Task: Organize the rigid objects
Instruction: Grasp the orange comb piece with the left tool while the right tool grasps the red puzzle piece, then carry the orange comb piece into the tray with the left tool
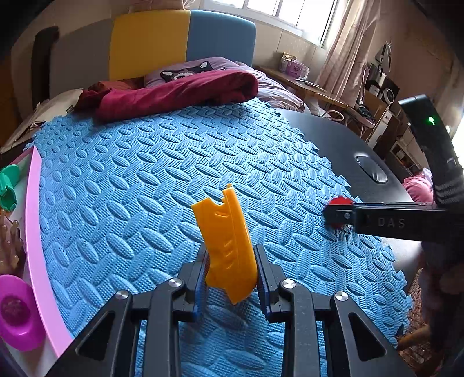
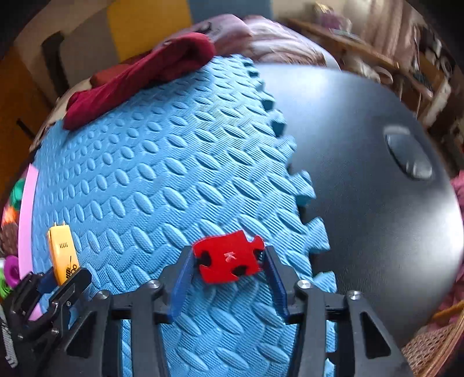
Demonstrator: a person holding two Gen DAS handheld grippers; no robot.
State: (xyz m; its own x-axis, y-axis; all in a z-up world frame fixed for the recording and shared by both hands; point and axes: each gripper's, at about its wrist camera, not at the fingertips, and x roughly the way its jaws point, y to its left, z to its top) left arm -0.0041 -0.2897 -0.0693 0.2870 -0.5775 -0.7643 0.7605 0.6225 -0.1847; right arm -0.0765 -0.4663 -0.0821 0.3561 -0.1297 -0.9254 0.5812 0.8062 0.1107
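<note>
Daylight from window (image 1: pixel 290 14) at top, overexposed. Left wrist view sharp at centre; foam mat (image 1: pixel 145 179) texture crisp, soft shadow under held piece. Right wrist view motion-blurred, worst toward top and right; broad sheen on black tabletop (image 2: pixel 362 145). Both views: strong fisheye bending, dark vignette in corners.

A home bedroom: bed headboard (image 1: pixel 182 43), pillow (image 1: pixel 188 71), curtained window (image 1: pixel 293 14).

Blue foam mat (image 1: pixel 162 174) on black table (image 1: pixel 333 136), crumpled maroon cloth (image 1: pixel 179 90) at far edge, perhaps a blanket, window (image 1: pixel 290 11) beyond
</note>
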